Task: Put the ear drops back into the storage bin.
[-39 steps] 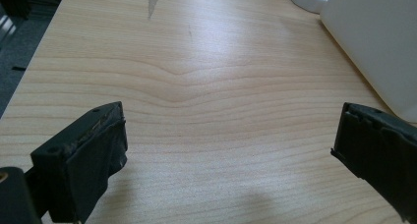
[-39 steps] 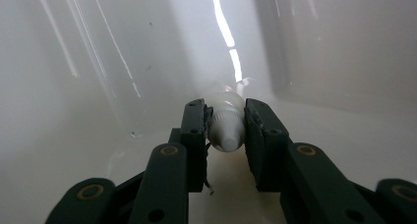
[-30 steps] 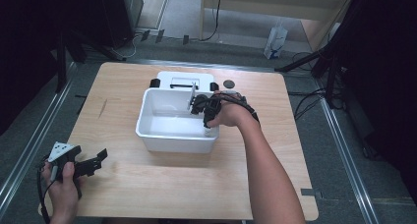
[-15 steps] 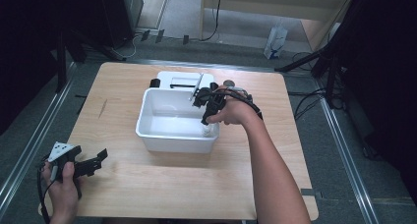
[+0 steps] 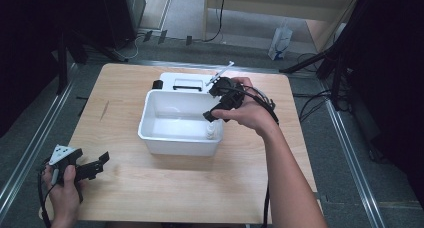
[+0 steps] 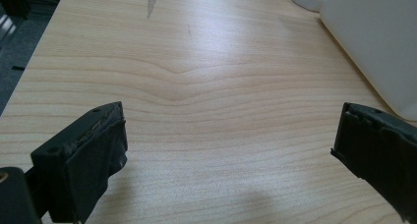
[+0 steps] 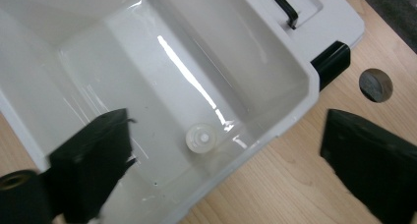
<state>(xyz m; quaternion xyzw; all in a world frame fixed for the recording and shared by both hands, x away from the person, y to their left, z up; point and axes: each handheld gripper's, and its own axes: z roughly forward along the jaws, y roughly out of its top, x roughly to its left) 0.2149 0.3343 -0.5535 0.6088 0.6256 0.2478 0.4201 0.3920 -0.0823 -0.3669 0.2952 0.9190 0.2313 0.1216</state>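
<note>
Right tongs [image 7: 226, 160] wide apart above small bottle [image 7: 200, 138], upright in bin [image 7: 295, 106].

wooden table [image 5: 150, 198] on grey floor [image 5: 350, 188]

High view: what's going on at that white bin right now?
A person works with a gripper in each hand. The right gripper, its jaws just opened with nothing between them, hangs over the white bin, where a small white bottle stands upright in a corner. The left gripper is open near the table edge.
</note>
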